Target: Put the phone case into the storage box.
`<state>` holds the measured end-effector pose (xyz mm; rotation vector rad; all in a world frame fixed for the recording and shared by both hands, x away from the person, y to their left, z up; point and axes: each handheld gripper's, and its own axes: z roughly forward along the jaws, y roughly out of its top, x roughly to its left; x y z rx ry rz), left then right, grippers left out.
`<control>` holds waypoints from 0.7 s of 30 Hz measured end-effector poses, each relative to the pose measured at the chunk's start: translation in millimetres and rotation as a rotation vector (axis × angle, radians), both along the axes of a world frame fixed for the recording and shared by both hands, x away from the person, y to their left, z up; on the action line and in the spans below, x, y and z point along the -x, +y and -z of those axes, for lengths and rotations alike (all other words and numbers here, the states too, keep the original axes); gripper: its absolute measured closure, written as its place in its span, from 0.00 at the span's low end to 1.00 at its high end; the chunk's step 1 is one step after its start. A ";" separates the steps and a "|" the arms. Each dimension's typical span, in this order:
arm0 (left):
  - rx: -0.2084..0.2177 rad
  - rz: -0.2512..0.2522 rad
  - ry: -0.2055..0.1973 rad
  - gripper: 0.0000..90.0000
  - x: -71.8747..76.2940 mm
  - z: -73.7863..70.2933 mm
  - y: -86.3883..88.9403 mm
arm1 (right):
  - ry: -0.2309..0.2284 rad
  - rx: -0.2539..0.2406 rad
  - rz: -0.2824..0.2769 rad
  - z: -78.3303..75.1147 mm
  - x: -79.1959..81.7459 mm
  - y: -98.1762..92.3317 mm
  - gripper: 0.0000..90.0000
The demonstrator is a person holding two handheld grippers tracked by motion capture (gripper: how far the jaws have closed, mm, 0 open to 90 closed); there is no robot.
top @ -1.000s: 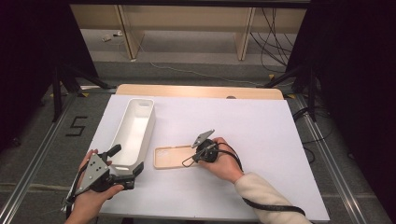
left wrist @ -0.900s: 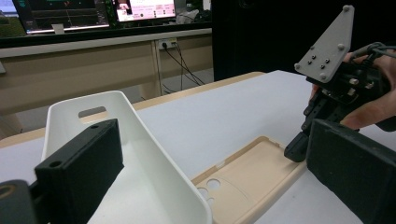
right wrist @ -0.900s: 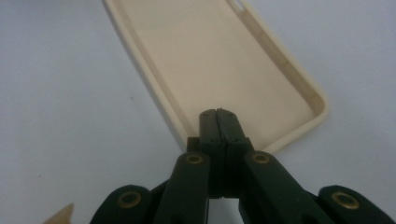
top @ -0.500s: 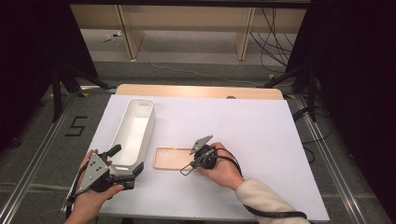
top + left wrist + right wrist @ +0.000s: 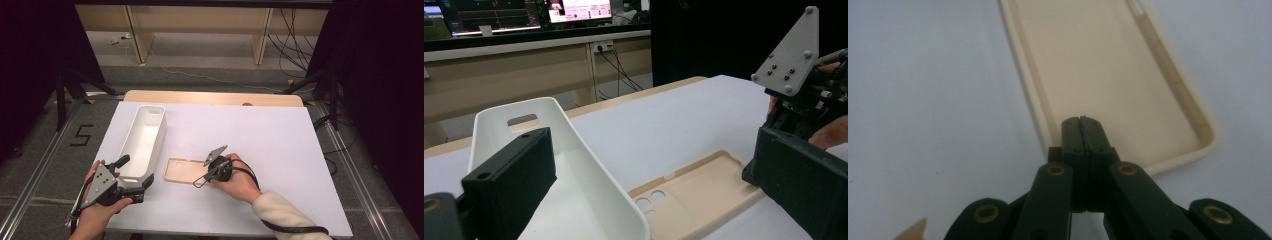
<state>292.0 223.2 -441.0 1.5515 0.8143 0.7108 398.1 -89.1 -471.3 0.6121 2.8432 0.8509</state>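
Though matte, rounded beige rubbery phone case (image 5: pixel 182 171)

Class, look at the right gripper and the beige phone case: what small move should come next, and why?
Probably a slight lift. The right gripper appears shut on the near rim of the phone case, which lies flat on the table beside the white bin, with the left gripper open nearby.

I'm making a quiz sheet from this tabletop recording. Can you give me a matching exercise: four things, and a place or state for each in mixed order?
Things:
1. phone case
2. white bin
3. left gripper
4. right gripper

Places or states:
A. jaws shut, tips over the case's near end
B. jaws open, straddling the bin's near end
C. beige, lying flat, inside facing up
D. long, empty, left of the case

Pairs: 1-C, 2-D, 3-B, 4-A
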 end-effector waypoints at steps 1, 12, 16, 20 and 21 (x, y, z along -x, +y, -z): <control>0.001 0.000 0.001 0.04 0.0 0.0 0.1 | 0.003 0.002 -0.002 -0.1 1.6 1.2 1.00; 0.002 0.002 0.001 0.04 -0.2 0.3 -0.7 | 0.042 -0.003 -0.033 1.8 20.1 13.2 1.00; 0.003 0.002 0.000 0.04 -0.2 0.3 -0.7 | 0.049 -0.009 -0.041 2.5 23.8 17.0 1.00; 0.002 0.003 -0.001 0.04 -0.2 0.2 -0.7 | 0.070 -0.026 -0.063 3.3 28.8 23.9 1.00; 0.003 0.003 0.000 0.04 -0.2 0.3 -0.7 | 0.081 -0.030 -0.069 3.0 29.4 25.0 1.00</control>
